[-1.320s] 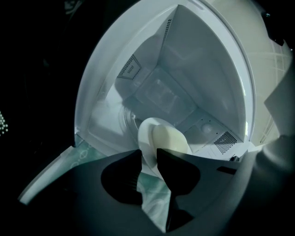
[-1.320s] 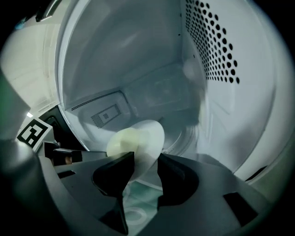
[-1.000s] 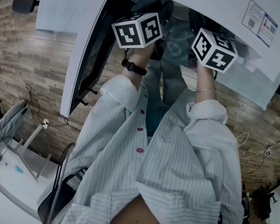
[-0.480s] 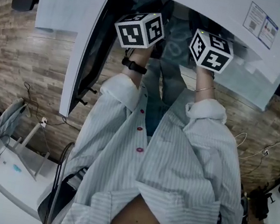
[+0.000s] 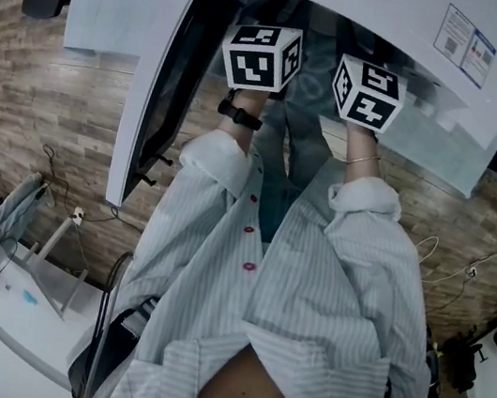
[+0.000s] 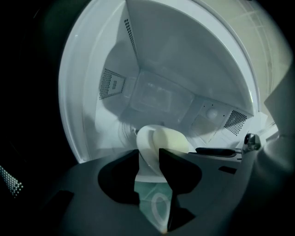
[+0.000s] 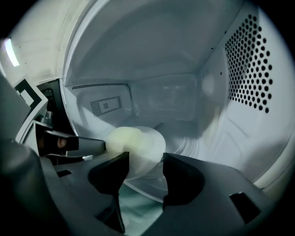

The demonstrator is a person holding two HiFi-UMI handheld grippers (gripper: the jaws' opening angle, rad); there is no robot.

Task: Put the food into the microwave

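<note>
The pale yellow, rounded lump of food (image 7: 125, 138) sits on a white round plate (image 7: 151, 146) that is already inside the white microwave cavity (image 6: 184, 55), over its greenish glass turntable (image 6: 154, 207).

The near-left rim of the plate runs between the jaws of the left gripper (image 6: 148, 154), and its near-right rim runs between those of the right gripper (image 7: 145, 159). Both pairs of jaws have just been opening. They now stand spread as wide as we see them, with a gap showing beside each rim, so we judge that neither has hold of anything.

We take this for the letting-go step, with the plate put down and the placing all but done. The next move calls for drawing both grippers straight back toward us. They should stay level so that no jaw catches the rim and drags the plate. After that the open microwave door (image 5: 158, 92), which stands at the left, needs swinging shut.

Against the head view of a second ago, the left marker cube (image 5: 262, 56) and the right marker cube (image 5: 367, 92) have rolled, so they now show different faces and sit slightly closer together. The arms have otherwise kept their place at the microwave mouth.
</note>
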